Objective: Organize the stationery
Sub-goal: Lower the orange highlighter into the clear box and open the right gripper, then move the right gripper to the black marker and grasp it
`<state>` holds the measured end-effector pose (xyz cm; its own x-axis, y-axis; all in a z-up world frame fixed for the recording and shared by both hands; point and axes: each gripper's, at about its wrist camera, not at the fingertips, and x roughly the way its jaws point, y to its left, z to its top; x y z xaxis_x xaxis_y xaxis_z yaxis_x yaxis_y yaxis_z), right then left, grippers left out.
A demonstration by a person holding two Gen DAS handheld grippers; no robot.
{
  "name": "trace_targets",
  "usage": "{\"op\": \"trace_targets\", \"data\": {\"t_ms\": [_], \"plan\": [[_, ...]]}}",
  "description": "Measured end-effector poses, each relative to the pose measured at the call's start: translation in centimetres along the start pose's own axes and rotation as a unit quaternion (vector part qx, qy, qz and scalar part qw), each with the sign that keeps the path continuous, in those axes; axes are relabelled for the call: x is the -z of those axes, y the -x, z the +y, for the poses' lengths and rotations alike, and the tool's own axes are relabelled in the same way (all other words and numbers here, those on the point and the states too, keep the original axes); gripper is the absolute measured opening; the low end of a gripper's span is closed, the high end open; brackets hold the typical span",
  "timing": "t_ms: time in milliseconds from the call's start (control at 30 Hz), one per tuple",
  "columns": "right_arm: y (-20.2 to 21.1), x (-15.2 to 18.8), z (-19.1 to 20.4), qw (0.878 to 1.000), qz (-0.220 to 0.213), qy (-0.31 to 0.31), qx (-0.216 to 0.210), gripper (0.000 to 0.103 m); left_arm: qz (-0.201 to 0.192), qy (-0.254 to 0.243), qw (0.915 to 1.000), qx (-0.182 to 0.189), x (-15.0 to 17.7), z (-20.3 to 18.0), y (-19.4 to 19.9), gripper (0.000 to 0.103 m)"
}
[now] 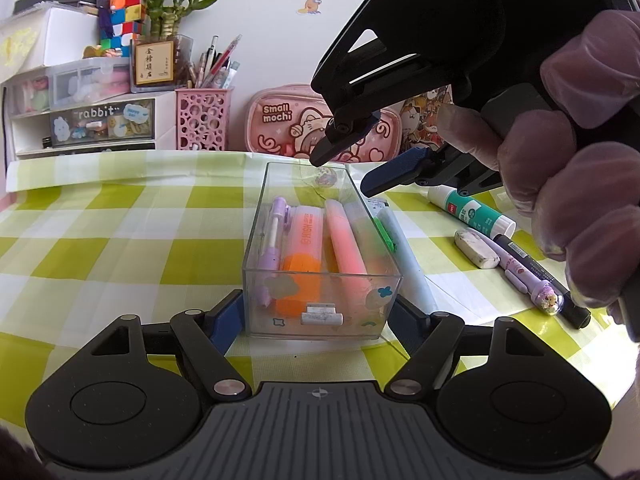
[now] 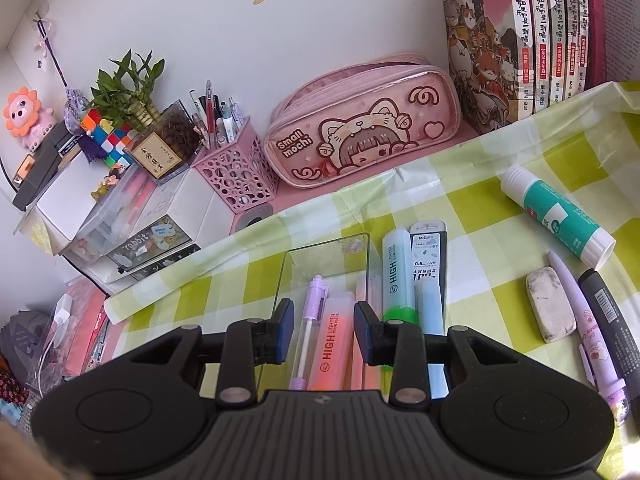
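A clear plastic box (image 1: 256, 240) (image 2: 326, 256) lies on the checked tablecloth. It holds a purple pen (image 1: 274, 236), an orange highlighter (image 1: 304, 248) (image 2: 332, 344) and a pink highlighter (image 1: 346, 240). My left gripper (image 1: 318, 316) is shut on the box's near end, one finger on each side wall. My right gripper (image 2: 323, 326) (image 1: 344, 174) hovers open and empty above the box. A green highlighter (image 2: 396, 276) (image 1: 384, 232) and a lead refill case (image 2: 428, 256) lie just right of the box.
A glue stick (image 2: 556, 212) (image 1: 470, 210), an eraser (image 2: 550, 304) (image 1: 476, 248), a lilac pen (image 2: 588, 332) and a black marker (image 2: 612, 320) lie at the right. A pink pencil case (image 2: 360, 132), a pink pen cup (image 2: 236, 168), drawers (image 1: 100, 124) and books (image 2: 520, 40) line the back.
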<state>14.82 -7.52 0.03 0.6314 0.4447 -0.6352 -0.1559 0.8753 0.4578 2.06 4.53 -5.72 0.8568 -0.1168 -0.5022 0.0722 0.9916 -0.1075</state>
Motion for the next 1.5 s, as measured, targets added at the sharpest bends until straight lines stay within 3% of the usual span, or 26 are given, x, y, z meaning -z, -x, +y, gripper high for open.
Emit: {"op": "trace_targets", "data": {"t_ms": [733, 1300, 1500], "plan": [[3.7, -0.4, -4.6, 0.997, -0.038, -0.012, 0.060, 0.058, 0.000, 0.000, 1.0000, 0.000, 0.0, 0.0, 0.0, 0.075], [5.7, 0.5, -8.7, 0.992, -0.037, -0.018, 0.121, 0.064, 0.000, 0.000, 1.0000, -0.001, 0.0, 0.0, 0.0, 0.075], [5.7, 0.9, -9.2, 0.989, -0.034, 0.010, 0.147, 0.070, 0.000, -0.001, 1.0000, 0.000, 0.0, 0.0, 0.0, 0.075]]}}
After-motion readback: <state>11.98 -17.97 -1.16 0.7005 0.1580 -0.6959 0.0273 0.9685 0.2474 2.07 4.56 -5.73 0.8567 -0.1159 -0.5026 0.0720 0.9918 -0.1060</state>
